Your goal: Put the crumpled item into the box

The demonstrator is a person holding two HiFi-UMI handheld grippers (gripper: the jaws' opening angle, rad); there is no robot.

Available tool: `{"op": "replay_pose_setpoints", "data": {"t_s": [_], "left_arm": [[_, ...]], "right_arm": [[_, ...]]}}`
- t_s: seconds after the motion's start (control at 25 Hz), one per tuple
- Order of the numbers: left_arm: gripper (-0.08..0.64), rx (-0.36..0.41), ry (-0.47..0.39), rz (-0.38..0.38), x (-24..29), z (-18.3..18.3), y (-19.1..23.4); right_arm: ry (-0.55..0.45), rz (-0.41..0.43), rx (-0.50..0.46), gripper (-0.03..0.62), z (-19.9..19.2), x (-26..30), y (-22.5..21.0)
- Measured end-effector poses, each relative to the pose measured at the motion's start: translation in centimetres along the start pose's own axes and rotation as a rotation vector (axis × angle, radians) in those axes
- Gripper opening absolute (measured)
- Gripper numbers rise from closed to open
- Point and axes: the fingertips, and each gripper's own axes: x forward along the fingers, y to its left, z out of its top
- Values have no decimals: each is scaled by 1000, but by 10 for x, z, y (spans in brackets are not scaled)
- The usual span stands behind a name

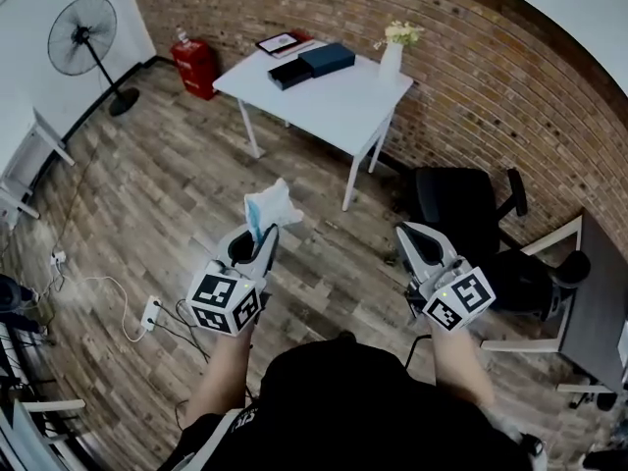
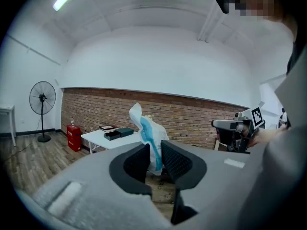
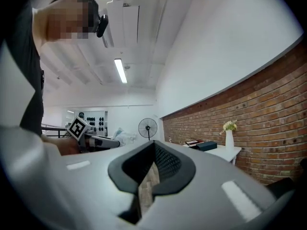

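My left gripper (image 1: 259, 232) is shut on a crumpled white and blue item (image 1: 272, 206), which sticks up out of the jaws above the wooden floor. In the left gripper view the same crumpled item (image 2: 147, 138) is pinched between the two black pads (image 2: 175, 163). My right gripper (image 1: 408, 235) is held level beside it, shut, with nothing in it; its jaws (image 3: 154, 150) meet at the tips. The dark box (image 1: 312, 65) lies on a white table (image 1: 343, 111) ahead by the brick wall, well away from both grippers.
On the table there is also a white vase with flowers (image 1: 392, 57) and a tablet (image 1: 280, 42). A red canister (image 1: 196, 65) and a standing fan (image 1: 83, 37) are at the far left. A black office chair (image 1: 459, 204) and a dark desk (image 1: 601, 307) stand to the right. Cables (image 1: 147, 314) lie on the floor.
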Motion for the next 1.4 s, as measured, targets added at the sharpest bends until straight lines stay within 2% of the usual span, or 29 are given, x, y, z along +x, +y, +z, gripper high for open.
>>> {"op": "replay_pose_setpoints", "data": {"t_s": [0.12,0.32,0.64,0.8,0.96,1.12,1.4], "left_arm": [[72,8,11,9,8,-3,-19],[72,35,37,27,18,-9,-47],[72,58,59,31,26,-15,-64],[72,37,72,25,38,-19,-50],[72,17,67,18,56,-16,-26],[72,4,66,9,77,-11,8],[72,2,57,2,118,10,79]], "right_arm": [[8,44,21,-2,-6,-17,-9],[26,123,-22,0,-12,-38,-12],[5,141,69,0,-20,-43,-32],[8,131,113,0,-22,-29,-44],[27,128,110,0,-23,-3,-55],[36,110,110,0,-22,35,-70],[50,127,109,0,-19,116,-85]]}}
